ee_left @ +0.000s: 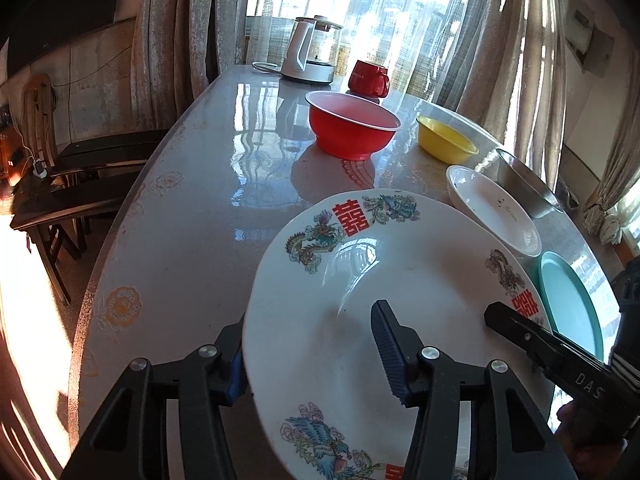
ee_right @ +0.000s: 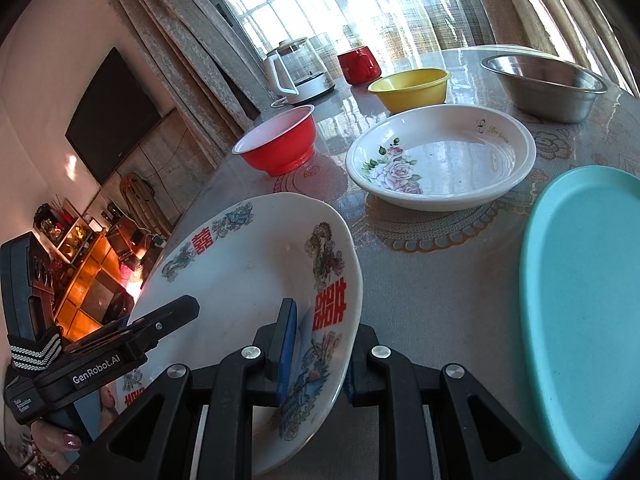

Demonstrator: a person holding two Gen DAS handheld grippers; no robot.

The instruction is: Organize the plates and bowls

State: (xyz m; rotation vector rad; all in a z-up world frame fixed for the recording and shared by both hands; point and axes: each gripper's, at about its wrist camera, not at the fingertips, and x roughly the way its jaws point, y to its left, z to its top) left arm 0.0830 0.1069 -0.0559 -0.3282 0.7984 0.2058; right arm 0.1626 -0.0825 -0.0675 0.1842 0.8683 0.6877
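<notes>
Scene: a glossy dining table (ee_left: 180, 208) by a bright curtained window, dishes spread across it, none stacked yet.
In hand: a large white plate with dragon and phoenix prints (ee_left: 384, 280), tilted up off the table near its front edge, carried between both tools.
Right gripper (ee_right: 316, 356): clamped narrow on the plate's right rim, one blue pad inside, the other behind the rim.
Left gripper (ee_left: 312, 360): half closed astride the plate's left rim; whether its pads press the plate cannot be told.
Waiting dishes: a rose-printed white dish (ee_right: 440, 160), a teal plate (ee_right: 584, 300) just beside the held plate, a red bowl (ee_left: 352, 128), a yellow bowl (ee_left: 446, 140) and a steel bowl (ee_right: 544, 84), each standing apart on the table.
Not part of the job: a kettle (ee_left: 308, 52) and a red mug (ee_left: 368, 78) at the far end.
Progress: barely begun, by the look of it; no stack exists, and every plate and bowl remains to be grouped.
</notes>
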